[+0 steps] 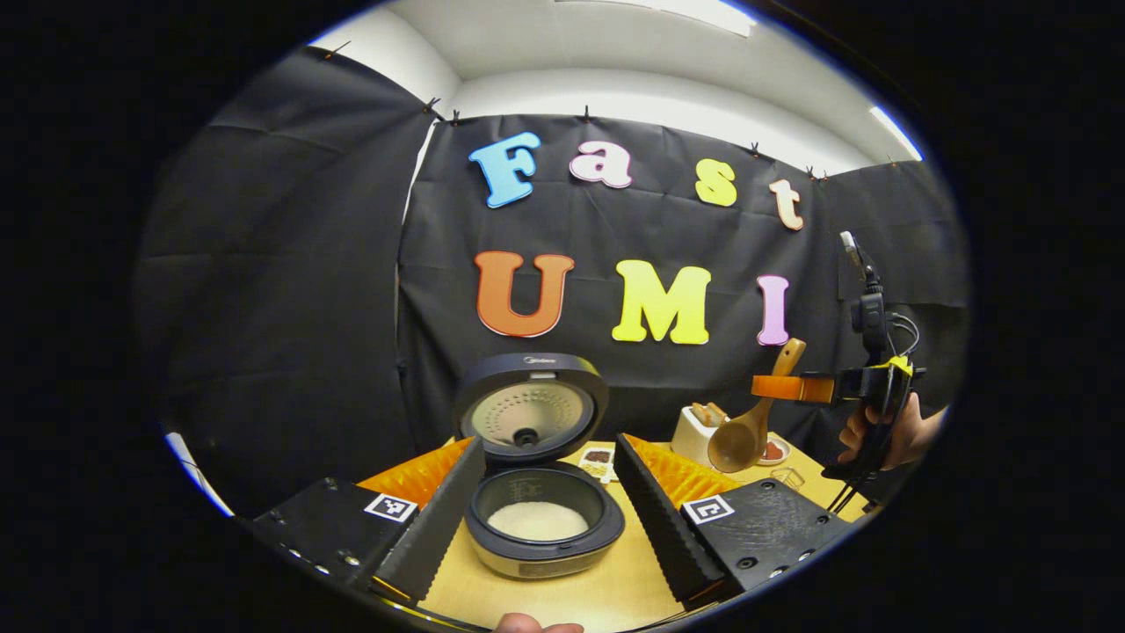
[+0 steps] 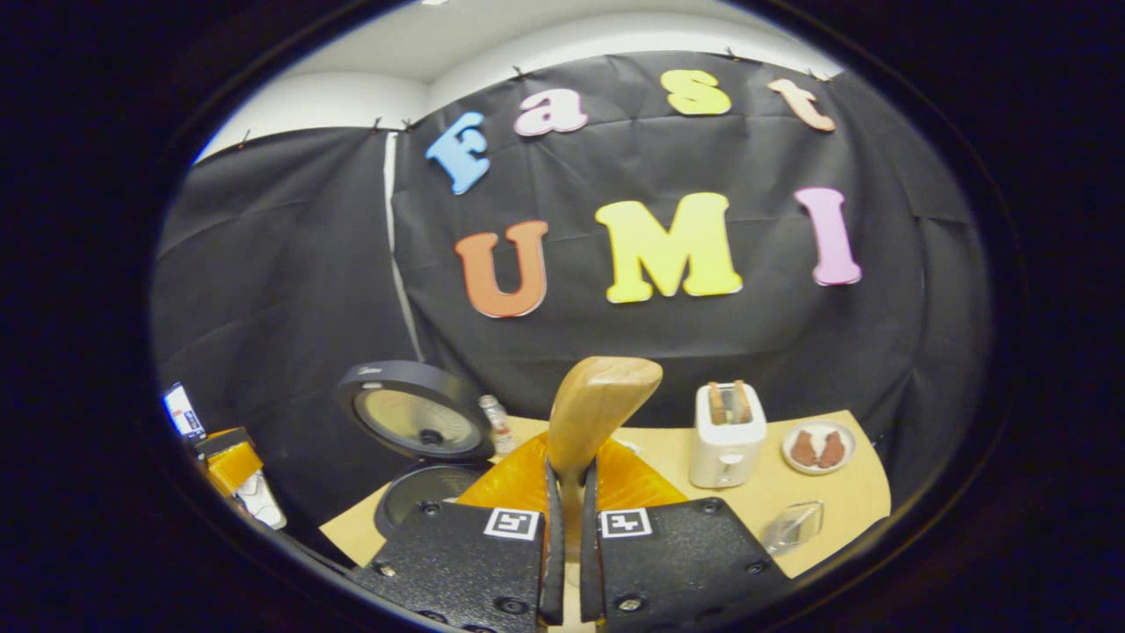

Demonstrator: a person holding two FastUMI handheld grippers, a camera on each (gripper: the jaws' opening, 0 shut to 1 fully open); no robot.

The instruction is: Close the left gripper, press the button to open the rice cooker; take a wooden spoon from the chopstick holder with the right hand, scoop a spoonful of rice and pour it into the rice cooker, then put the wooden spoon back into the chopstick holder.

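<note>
- Rice cooker (image 1: pixel 543 527): standing with lid up; button step done.
- Right gripper (image 2: pixel 569 527): pinching wooden spoon (image 2: pixel 598 413); scooping, pouring, returning remaining.
- Left gripper (image 1: pixel 549 519): fingers standing spread.

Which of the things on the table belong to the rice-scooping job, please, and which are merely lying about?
Part of the job:
- rice cooker, lid up, rice inside
- wooden spoon, clamped in the right gripper
- left gripper, open before the cooker

Lying about:
- toaster with bread in its slots
- small plate of brown food
- bottle behind the cooker
</note>
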